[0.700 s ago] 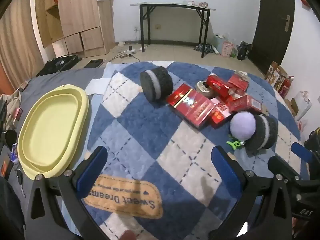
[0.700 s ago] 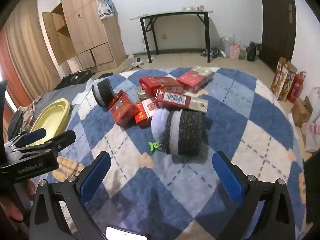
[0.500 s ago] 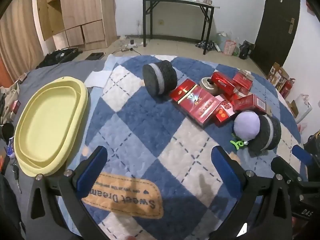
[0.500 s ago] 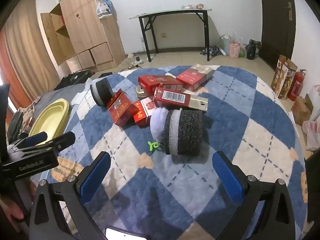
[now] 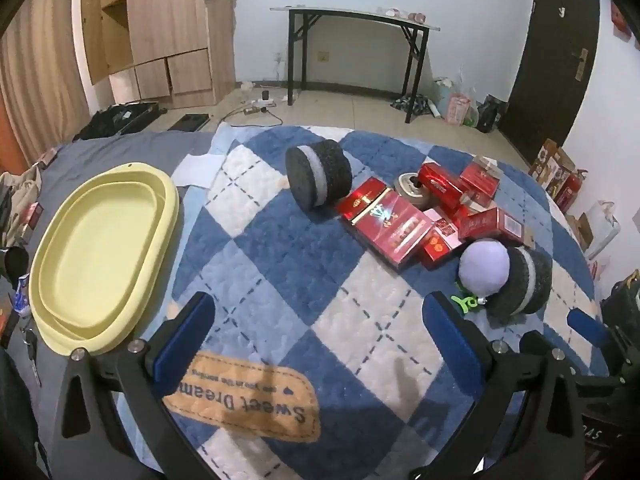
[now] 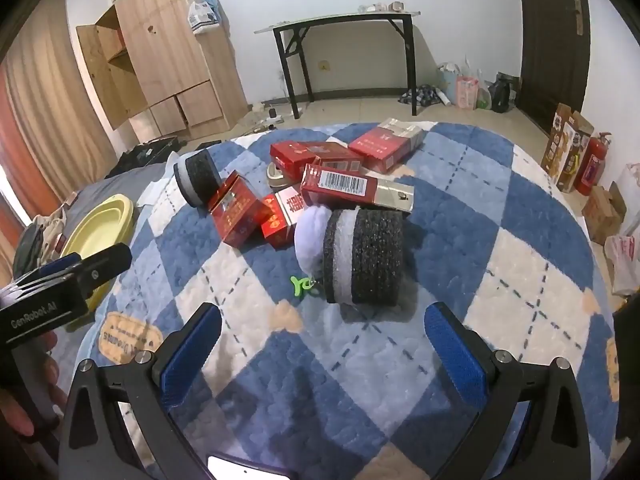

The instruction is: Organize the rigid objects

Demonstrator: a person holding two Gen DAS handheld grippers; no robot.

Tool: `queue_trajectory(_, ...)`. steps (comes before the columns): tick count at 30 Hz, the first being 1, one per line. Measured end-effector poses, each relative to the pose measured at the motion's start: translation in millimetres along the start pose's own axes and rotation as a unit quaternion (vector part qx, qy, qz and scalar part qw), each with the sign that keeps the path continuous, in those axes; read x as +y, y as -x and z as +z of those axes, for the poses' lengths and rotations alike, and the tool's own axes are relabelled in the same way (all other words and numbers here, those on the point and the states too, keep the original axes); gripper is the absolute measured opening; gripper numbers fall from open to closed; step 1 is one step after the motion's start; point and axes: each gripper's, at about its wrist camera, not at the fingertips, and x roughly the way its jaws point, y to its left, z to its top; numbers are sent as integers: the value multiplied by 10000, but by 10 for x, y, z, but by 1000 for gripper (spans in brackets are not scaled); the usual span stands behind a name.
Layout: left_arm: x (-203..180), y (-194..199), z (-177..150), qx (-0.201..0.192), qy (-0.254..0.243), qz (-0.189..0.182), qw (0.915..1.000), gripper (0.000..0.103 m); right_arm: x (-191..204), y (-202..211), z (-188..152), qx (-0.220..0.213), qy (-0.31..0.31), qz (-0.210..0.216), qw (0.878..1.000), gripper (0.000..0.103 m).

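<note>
Nearby, yellow basin [image 5: 100, 256] with bare interior

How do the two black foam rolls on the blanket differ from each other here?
The far roll lies apart from the red boxes with nothing against it; the near roll has a lilac fluffy ball pressed against one end. The far roll sits closer to the yellow tub; the near roll lies just ahead of the open right tongs. Both are black with a pale grey band, lying on their sides.
</note>
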Motion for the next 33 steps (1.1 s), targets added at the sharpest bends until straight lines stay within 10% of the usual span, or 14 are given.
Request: queue_trajectory(33,-19,-9,-2,-39,-110,276,9996,103,31,-52,-18,52,98,-22,9999,103)
